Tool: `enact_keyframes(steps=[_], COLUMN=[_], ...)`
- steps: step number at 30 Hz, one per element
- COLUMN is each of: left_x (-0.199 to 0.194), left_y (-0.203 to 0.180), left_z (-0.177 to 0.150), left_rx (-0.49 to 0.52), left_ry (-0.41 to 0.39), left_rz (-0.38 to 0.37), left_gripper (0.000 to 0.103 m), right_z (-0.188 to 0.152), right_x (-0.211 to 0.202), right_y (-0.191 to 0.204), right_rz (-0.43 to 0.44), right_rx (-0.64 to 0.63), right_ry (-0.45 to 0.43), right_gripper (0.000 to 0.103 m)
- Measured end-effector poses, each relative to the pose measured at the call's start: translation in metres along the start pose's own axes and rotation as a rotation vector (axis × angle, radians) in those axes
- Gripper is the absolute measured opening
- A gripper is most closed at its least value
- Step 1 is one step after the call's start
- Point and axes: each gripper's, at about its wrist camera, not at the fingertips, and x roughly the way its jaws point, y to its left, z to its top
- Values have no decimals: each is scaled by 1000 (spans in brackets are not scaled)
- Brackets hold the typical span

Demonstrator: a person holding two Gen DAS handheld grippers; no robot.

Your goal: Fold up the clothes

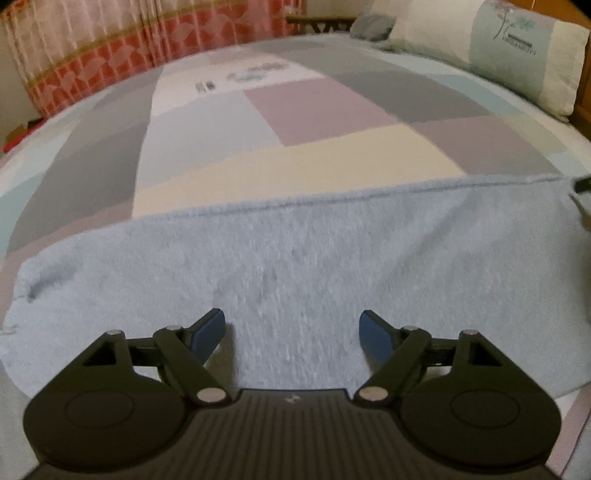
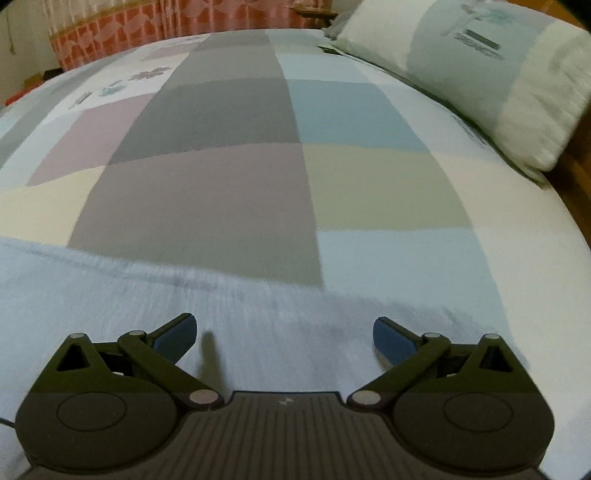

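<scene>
- Left gripper (image 1: 291, 334): jaws spread wide, nothing between the blue pads (image 1: 207, 334); it hangs above the pale blue fleece cloth (image 1: 295, 251), which lies flat across the bed (image 1: 332, 110)
- Right gripper (image 2: 284, 336): also released, jaws apart and empty; cloth edge runs from nine to three o'clock; pillow (image 2: 480, 74) at two o'clock; curtain (image 2: 147, 22) at eleven

Before you: fuzzy, pale blue fleece cloth (image 1: 295, 258), nap rough. Smooth matt patchwork cotton bedsheet (image 1: 332, 107). Your left gripper (image 1: 291, 332): matt black plastic, blue rubbery pads (image 1: 208, 334), shiny metal pins.
</scene>
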Motion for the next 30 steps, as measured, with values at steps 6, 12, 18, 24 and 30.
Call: enact_keyframes(steps=[6, 12, 18, 24, 30], left_x=[-2, 7, 0, -24, -4], left_y=[-17, -5, 3, -43, -77], left_z=[-13, -19, -2, 2, -30], left_rx=[70, 48, 22, 56, 101], left_ry=[8, 31, 49, -27, 63], left_rz=[0, 14, 94, -46, -89], left_gripper=[81, 83, 79, 81, 83], right_z=[-55, -67, -53, -59, -93], right_x=[-19, -2, -24, -57, -45], right_y=[-9, -39, -52, 14, 78], right_rz=[-21, -64, -58, 86, 151], right_rx=[26, 99, 156, 17, -145], right_ry=[85, 12, 16, -11, 89], right_gripper=[103, 103, 103, 103, 103])
